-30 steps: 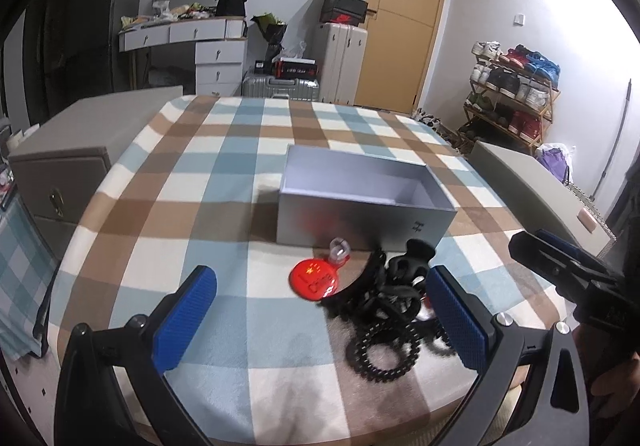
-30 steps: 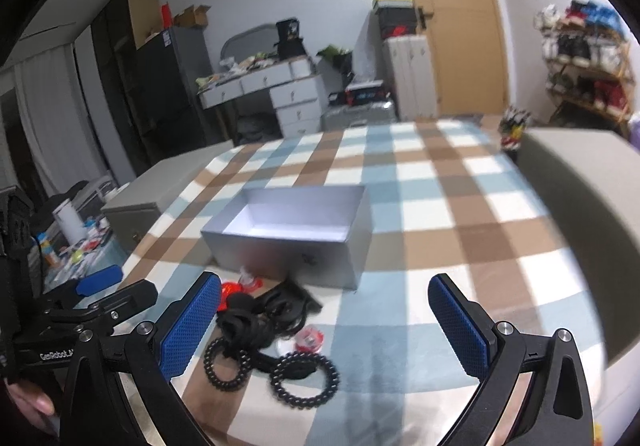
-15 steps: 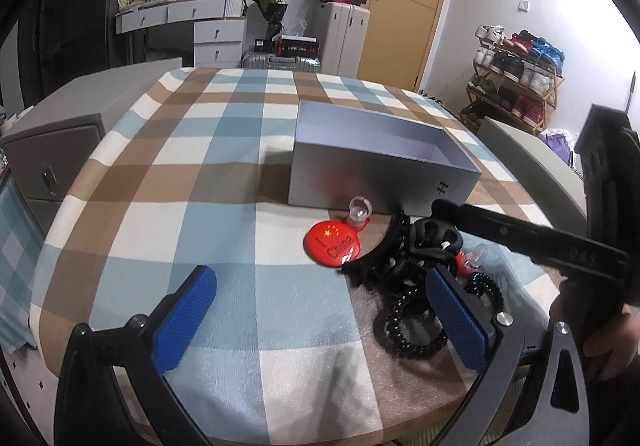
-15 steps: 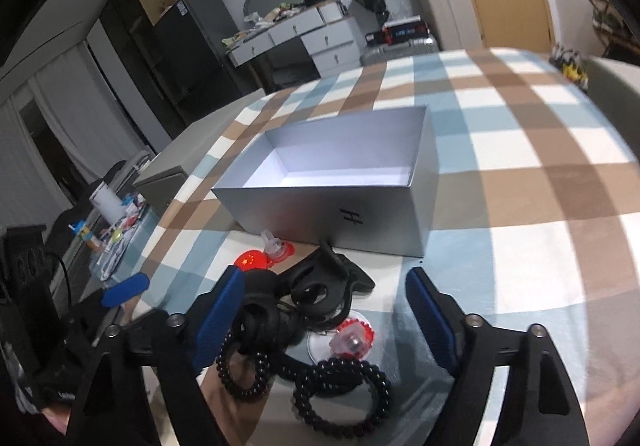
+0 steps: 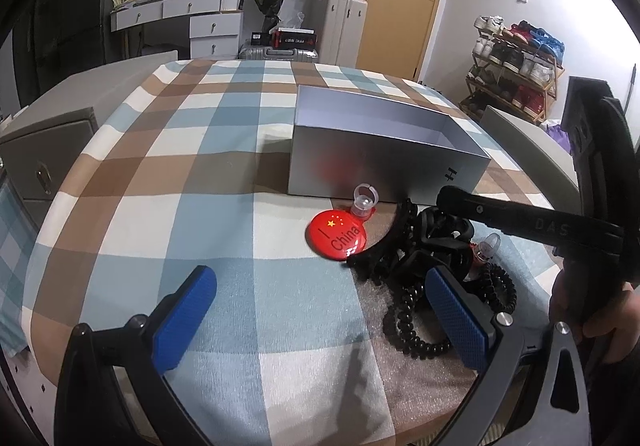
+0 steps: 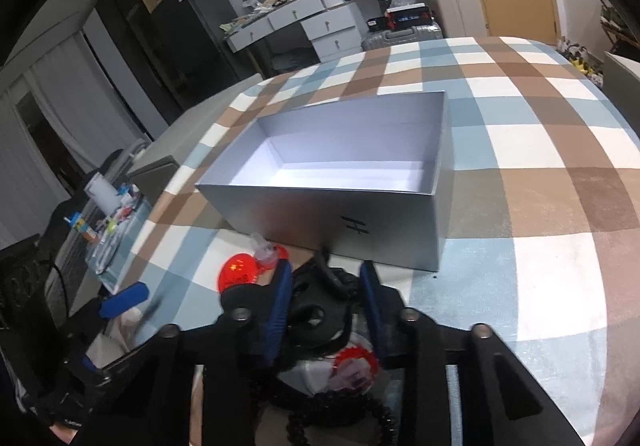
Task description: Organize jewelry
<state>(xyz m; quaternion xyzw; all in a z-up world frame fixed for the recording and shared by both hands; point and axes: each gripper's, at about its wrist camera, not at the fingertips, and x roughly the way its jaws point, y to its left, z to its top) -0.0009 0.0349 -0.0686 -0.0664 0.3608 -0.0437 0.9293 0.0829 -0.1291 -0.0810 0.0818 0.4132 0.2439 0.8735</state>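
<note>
An open silver box [image 5: 384,153] stands on the checked tablecloth; it also shows in the right wrist view [image 6: 340,189], its inside bare. In front of it lies a pile: a red round badge [image 5: 336,236], a black hair claw [image 5: 432,242], black coil hair ties [image 5: 412,322] and a small red-and-clear ring [image 5: 364,201]. My right gripper [image 6: 326,306] has its blue pads closed around the black hair claw [image 6: 316,316]. My left gripper [image 5: 320,318] is open and empty, low over the table before the pile.
A grey cabinet [image 5: 44,149] stands left of the table, a grey bench [image 5: 524,141] right of it. Behind are a white dresser [image 5: 188,21], suitcases [image 5: 344,29], a door and a shoe rack [image 5: 516,57]. The table's front edge is close below me.
My right gripper has dropped onto the pile and narrowed its jaws around the black hair claw. My left gripper has edged closer to the table, still open.
</note>
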